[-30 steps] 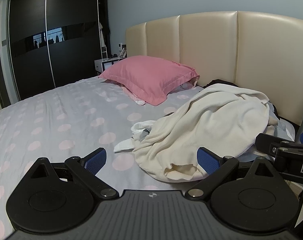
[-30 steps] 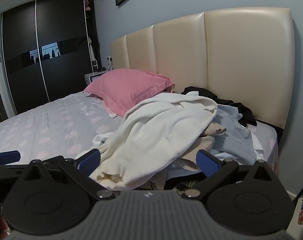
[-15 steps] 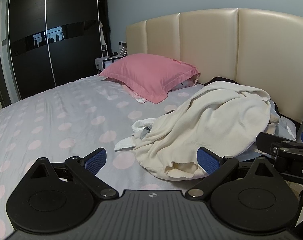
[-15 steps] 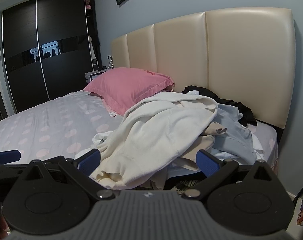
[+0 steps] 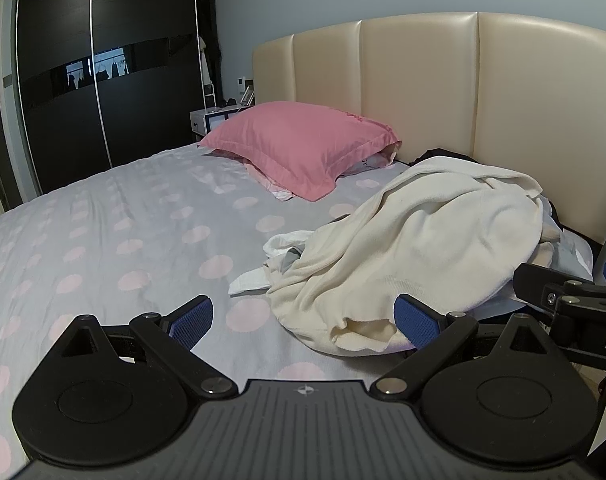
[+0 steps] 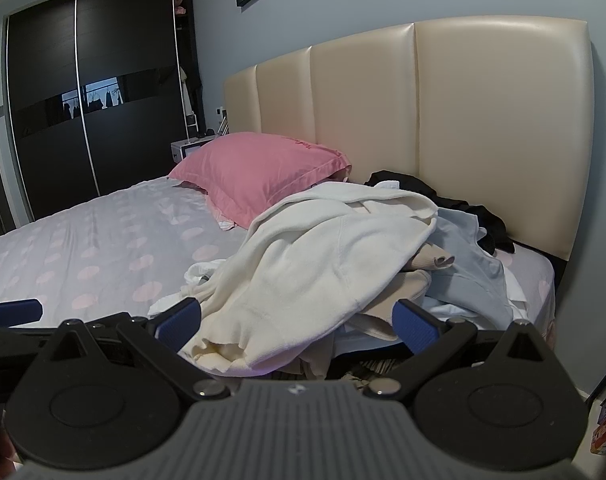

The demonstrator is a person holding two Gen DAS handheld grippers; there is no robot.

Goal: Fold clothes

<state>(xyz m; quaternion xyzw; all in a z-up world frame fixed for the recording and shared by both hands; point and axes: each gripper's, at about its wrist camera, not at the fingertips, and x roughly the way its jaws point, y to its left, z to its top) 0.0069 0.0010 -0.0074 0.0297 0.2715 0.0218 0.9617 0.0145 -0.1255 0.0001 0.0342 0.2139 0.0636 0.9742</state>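
Observation:
A heap of clothes lies at the bed's near right corner by the headboard. On top is a cream sweater [image 5: 415, 248] [image 6: 323, 268]. Under it show a small white garment [image 5: 279, 248], a pale blue shirt [image 6: 467, 264], a beige piece [image 6: 399, 284] and a black garment [image 6: 455, 204] at the back. My left gripper [image 5: 303, 322] is open, low over the sheet, its right fingertip beside the sweater's hem. My right gripper [image 6: 297, 320] is open in front of the heap's near edge, holding nothing.
The bed [image 5: 103, 240] has a grey sheet with pink dots. A pink pillow [image 5: 303, 148] [image 6: 259, 168] rests against the cream padded headboard [image 5: 483, 92]. A dark sliding wardrobe [image 5: 95, 72] fills the far wall, with a white nightstand [image 5: 211, 118] beside the bed.
Both views have shifted only slightly, the left one sinking a little toward the sheet. The clothes lie as before and both grippers stay open.

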